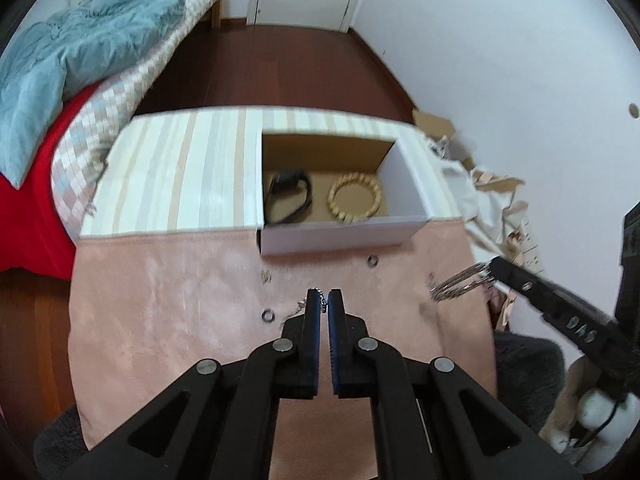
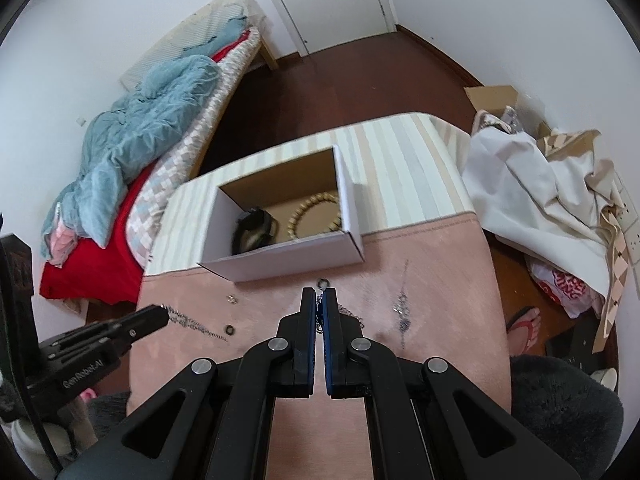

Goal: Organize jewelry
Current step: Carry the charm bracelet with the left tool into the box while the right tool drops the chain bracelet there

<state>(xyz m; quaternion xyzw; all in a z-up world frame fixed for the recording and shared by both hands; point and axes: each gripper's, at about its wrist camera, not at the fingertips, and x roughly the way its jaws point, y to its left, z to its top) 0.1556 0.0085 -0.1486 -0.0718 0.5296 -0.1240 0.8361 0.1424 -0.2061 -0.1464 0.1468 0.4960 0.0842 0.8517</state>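
Our left gripper point(image 1: 324, 300) is closed on a thin silver chain point(image 1: 301, 307), whose links trail left from the tips over the pink cloth point(image 1: 168, 280). Our right gripper point(image 2: 319, 300) is likewise pinched on a second chain point(image 2: 352, 316), which hangs blurred from its tips in the left wrist view, so we cannot tell whether any of it touches the cloth. Just ahead stands the open white box point(image 1: 340, 236), already holding a black watch point(image 1: 290, 196) and a beaded bracelet point(image 1: 354, 200) side by side. We judge the sorting partly done: two pieces are stowed, two chains are in hand but not yet boxed, and loose on the cloth lie two small rings point(image 1: 267, 315) point(image 1: 373, 261), an earring-like bit point(image 1: 265, 277) and a long dark pendant piece point(image 2: 402, 308). The near wall hides part of the box floor, and the small pieces are too tiny to identify surely.
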